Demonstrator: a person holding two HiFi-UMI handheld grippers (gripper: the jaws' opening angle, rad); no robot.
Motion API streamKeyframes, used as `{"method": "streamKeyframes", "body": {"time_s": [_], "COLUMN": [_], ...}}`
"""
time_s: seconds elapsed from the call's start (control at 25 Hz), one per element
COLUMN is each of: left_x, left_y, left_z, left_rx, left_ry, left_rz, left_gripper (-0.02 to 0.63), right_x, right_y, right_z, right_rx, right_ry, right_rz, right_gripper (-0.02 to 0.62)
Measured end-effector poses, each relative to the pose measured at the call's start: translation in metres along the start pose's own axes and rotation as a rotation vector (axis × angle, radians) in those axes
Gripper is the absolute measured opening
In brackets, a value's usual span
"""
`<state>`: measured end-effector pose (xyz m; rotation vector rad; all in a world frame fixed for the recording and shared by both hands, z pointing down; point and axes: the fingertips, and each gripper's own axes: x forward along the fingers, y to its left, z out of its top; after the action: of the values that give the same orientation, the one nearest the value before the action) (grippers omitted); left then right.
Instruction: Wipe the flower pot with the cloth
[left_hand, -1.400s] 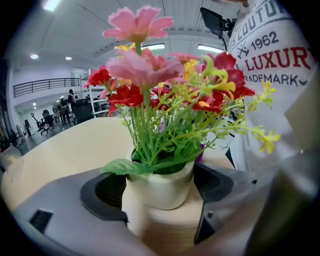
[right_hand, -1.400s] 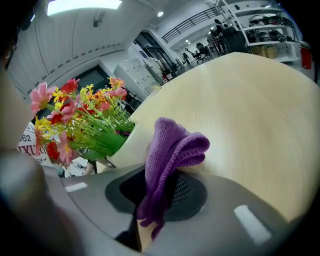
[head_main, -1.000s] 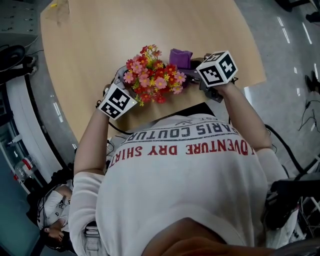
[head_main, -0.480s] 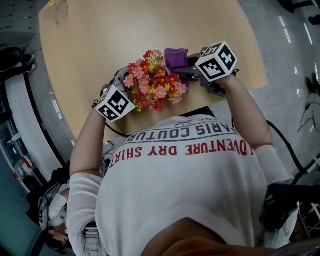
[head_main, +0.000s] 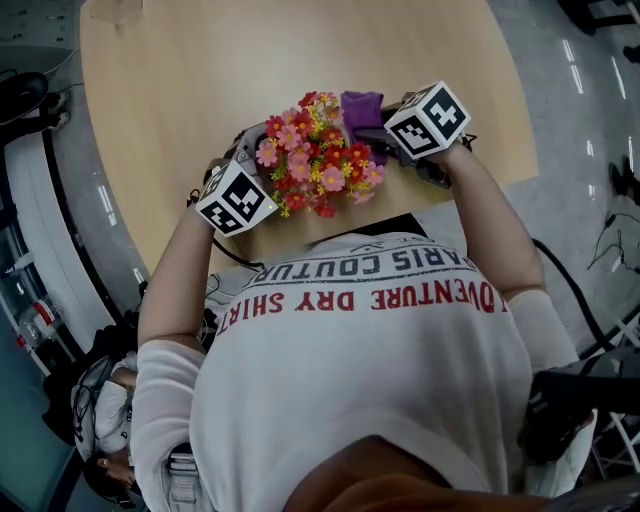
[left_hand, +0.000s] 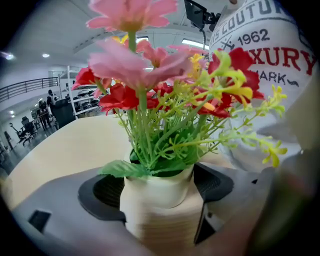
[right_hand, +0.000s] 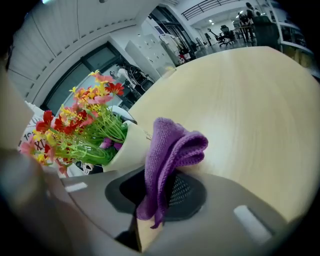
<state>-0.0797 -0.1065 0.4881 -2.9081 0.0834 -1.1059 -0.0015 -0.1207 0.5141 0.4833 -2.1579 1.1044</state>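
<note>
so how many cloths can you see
1: a purple cloth pinched in the right claw, beside the flower pot that the left claw holds. Another could lie hidden behind the flowers or the person.

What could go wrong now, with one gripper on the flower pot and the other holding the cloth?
The left gripper clamps the flower pot only by its sides, so a hard rub might twist or slip it. The flowers spread wide over the pot; the right gripper could snag them. The cloth is merely pinched between the jaws and may pull free.

Bright even light; fisheye edges, blurred foregrounds.
</note>
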Motion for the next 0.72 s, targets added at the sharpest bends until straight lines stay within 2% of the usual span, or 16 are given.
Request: {"method": "streamKeyframes", "body": {"time_s": [0.16,0.36,0.48,0.72], "left_x": [0.0,-0.009,-0.015,-0.015], "left_y": [0.001,0.003,0.009,-0.005], "left_z": [0.002,-0.002,-0.006,0.001], "left_rx": [-0.023,-0.065,-0.166,-0.445], "left_ry": [0.004,-0.027,-0.079,-0.244], "left_rz": [0.017,0.114,0.181,0.36], "left_gripper": [0.428,0.43,0.44,0.479], "right_x": [-0.006,-0.011,-0.015,-0.036], "right_y": [-0.001,0.0,-0.005,-0.005], "right_z": [0.001,-0.004,-0.004,-0.015], "right_rx": [0.024,0.049,0.067,0.103], "right_ry": [-0.032,-0.104,-0.146,-0.23], "right_rz": [0.001,-0.023,-0.044,-0.077], "right_gripper": [0.063,0.063,0.063,0.063]}}
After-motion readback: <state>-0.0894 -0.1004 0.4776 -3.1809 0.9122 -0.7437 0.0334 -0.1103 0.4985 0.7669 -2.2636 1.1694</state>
